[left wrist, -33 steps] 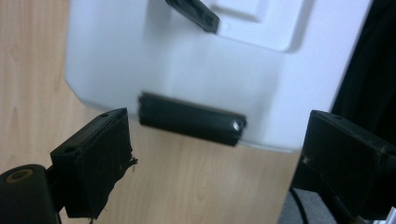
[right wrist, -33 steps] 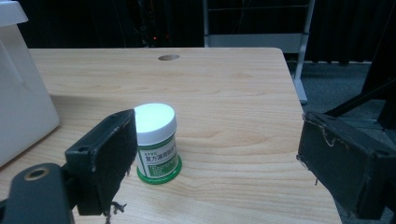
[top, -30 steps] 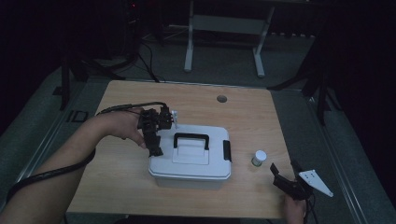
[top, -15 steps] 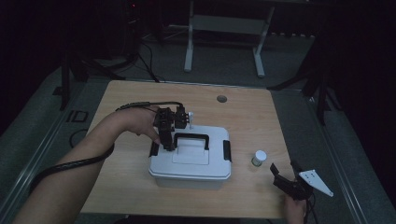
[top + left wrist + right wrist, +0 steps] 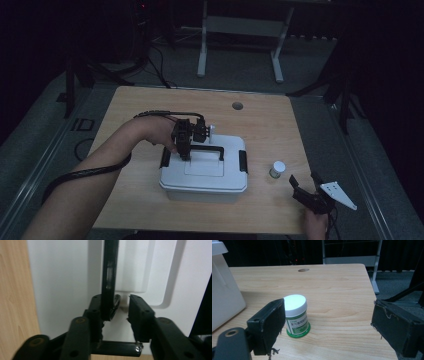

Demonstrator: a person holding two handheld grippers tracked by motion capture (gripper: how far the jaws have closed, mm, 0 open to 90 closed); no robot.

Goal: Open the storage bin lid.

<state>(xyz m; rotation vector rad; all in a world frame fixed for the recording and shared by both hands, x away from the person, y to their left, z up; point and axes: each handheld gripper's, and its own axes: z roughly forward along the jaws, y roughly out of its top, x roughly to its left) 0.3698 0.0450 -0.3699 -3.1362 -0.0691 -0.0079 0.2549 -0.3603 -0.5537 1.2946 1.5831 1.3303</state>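
While the left claw (image 5: 186,150) has just been closing round the black handle (image 5: 206,148) of the white box (image 5: 204,172) mid-surface, one pad touches, the other stands off: not gripped yet. Risk: handle slips sideways, off-centre bite tilts the box. Right claw (image 5: 306,194) open, idle at the near right corner. Right gripper view reads the jar (image 5: 296,315) label; high view can't.

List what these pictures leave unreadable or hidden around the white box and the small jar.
- Inside of the white box: hidden by its shut lid, high view.
- Handle: upper end cut off by the top edge, left gripper view; the right pad's contact is unclear there.
- Jar label: print too small, right gripper view; its left side sits behind the right claw pad.
- Left claw tips: too dark, high view.
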